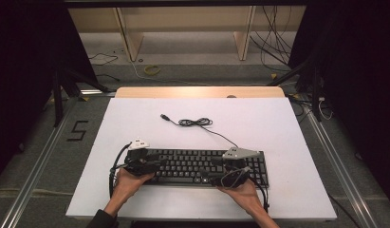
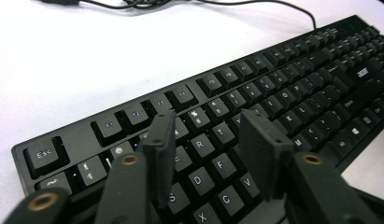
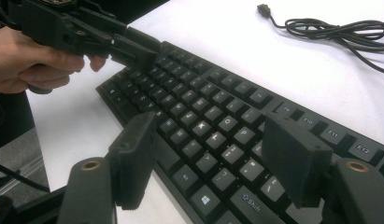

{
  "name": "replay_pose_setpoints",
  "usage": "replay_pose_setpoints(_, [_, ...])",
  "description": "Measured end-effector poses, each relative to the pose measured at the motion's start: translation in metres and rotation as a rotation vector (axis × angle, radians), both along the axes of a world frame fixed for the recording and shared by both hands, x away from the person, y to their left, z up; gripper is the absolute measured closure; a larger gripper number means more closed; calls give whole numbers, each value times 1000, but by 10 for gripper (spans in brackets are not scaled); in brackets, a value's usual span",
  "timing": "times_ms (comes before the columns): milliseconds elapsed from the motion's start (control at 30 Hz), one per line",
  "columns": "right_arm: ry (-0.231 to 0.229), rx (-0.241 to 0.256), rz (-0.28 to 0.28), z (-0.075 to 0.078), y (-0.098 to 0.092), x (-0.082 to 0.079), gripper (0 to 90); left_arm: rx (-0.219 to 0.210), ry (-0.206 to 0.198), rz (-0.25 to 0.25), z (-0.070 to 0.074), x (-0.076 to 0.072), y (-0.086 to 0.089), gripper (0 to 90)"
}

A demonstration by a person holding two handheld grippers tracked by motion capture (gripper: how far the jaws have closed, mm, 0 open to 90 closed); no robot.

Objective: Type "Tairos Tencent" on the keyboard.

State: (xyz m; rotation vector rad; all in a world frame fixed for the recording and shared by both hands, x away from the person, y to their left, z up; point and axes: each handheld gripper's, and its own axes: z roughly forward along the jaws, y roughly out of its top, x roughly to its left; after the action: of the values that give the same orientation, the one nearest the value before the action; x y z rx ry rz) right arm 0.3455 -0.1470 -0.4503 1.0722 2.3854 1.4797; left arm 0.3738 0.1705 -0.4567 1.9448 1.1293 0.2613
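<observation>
High view: black keyboard sits on the white table, near the front edge, its cable loosely bundled behind it with the USB plug lying free. Left gripper hovers at the keyboard's left end, right gripper over its right part, a hand behind each.

Left gripper view: jaws apart, nothing between them, poised over the letter keys around R and F; Esc key at the near corner. Contact with the keys: cannot tell.

Right gripper view: jaws wide apart and empty, above the Shift and Windows key area. The left gripper hangs over the far end.

Judgement: early stage. Both claws are in place over the keyboard but neither grips it; the keyboard lies flat, cable unplugged, so any grasping, lifting or moving is all left to do.
</observation>
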Motion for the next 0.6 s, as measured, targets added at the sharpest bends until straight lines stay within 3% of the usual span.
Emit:
replay_pose_setpoints(267, [6,-7,5,0,4,2,368,-21,-23,26,5,-9,6,384])
replay_pose_setpoints(600, [17,-7,8,0,12,7,371,-45,-45,45,7,-17,12,323])
